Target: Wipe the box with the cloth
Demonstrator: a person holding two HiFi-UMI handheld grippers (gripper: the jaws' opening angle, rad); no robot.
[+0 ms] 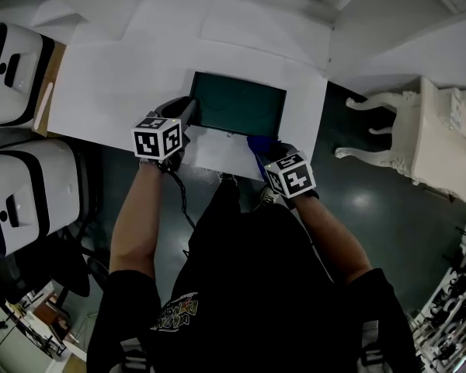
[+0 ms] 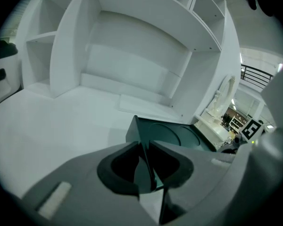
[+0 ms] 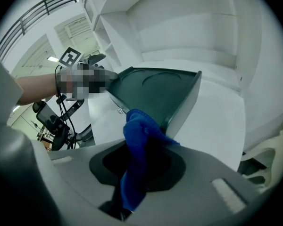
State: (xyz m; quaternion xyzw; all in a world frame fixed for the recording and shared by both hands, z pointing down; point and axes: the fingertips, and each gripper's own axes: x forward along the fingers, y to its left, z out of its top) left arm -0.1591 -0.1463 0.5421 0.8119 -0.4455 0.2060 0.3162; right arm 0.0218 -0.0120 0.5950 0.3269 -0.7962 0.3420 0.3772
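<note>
right claw (image 3: 142, 169) clamped on the blue cloth (image 3: 137, 142), cloth touching the near right corner of the dark green box (image 3: 155, 91); left claw (image 2: 146, 168) pinched on the box's thin left wall.
the box sits at the near edge of the white counter (image 1: 116, 84). wiping looks barely started, with most of the green surface left to do. the shelf unit (image 2: 132, 46) behind and the white chair (image 1: 419, 138) stand well apart; only the left claw's own hold covers part of the box.

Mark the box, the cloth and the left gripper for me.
box (image 1: 237, 103), head view, its dark green face.
cloth (image 3: 137, 135), right gripper view, blue fold between the jaws.
left gripper (image 2: 145, 149), left gripper view, midway between fingertips clamping the box wall.
</note>
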